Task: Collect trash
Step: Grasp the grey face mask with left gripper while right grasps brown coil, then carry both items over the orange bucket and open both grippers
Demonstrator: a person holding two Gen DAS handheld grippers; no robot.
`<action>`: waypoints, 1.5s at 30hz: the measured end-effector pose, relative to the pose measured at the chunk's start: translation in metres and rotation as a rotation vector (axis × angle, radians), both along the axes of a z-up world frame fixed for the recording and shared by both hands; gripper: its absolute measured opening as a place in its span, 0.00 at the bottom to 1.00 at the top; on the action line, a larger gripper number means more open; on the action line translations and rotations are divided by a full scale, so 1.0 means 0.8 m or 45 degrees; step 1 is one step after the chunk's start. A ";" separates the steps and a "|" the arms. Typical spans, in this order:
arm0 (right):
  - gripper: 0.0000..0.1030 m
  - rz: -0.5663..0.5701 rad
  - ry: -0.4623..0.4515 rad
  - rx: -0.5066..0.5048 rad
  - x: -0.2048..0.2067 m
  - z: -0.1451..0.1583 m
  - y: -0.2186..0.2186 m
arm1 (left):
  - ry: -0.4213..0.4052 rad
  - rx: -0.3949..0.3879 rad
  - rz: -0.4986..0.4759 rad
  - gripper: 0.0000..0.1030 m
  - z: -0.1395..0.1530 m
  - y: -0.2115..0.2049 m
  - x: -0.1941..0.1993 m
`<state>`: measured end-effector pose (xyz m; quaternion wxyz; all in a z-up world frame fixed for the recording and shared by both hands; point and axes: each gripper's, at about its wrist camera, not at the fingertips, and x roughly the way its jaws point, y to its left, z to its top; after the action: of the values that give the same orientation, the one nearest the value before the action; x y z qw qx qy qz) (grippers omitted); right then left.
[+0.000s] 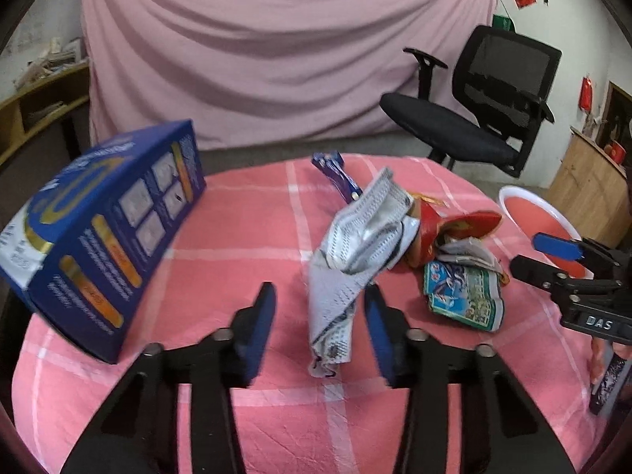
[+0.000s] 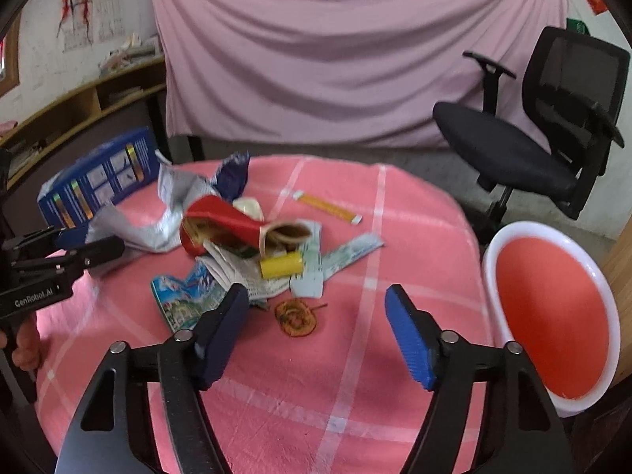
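A heap of trash lies on the pink checked tablecloth. In it are a crumpled silver wrapper, a red packet, a green-blue packet, a yellow tube and a brown spiral scrap. My left gripper is open and straddles the lower end of the silver wrapper; a gap shows beside its left pad. My right gripper is open just above the cloth, with the brown scrap lying between its fingertips. It also shows at the right edge of the left wrist view.
A blue carton stands tilted at the table's left edge. A white basin with a red inside sits off the table's right side. A black office chair stands behind, in front of a pink curtain. A hand holds the left gripper's handle.
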<state>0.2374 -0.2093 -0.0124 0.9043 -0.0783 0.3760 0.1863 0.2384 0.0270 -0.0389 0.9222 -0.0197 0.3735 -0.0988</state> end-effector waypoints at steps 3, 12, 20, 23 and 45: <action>0.53 0.013 0.089 -0.017 0.011 -0.013 0.003 | 0.030 0.022 -0.045 0.17 -0.001 -0.008 0.004; 0.21 0.025 0.181 -0.016 0.021 -0.025 0.001 | -0.030 0.048 -0.005 0.03 0.006 -0.008 -0.012; 0.21 0.018 0.036 0.077 0.003 -0.001 -0.008 | -0.162 0.020 0.108 0.02 0.026 -0.001 -0.057; 0.21 -0.006 -0.174 0.151 -0.025 0.024 -0.021 | -0.268 0.012 0.122 0.02 0.042 -0.003 -0.073; 0.21 -0.565 -0.930 0.286 -0.072 0.077 -0.210 | -0.564 -0.117 -0.277 0.02 0.134 -0.254 0.011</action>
<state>0.1797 -0.3775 0.0494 0.9989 0.0425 0.0169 -0.0125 0.2472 -0.1763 0.0682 0.9635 0.0008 0.1574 -0.2163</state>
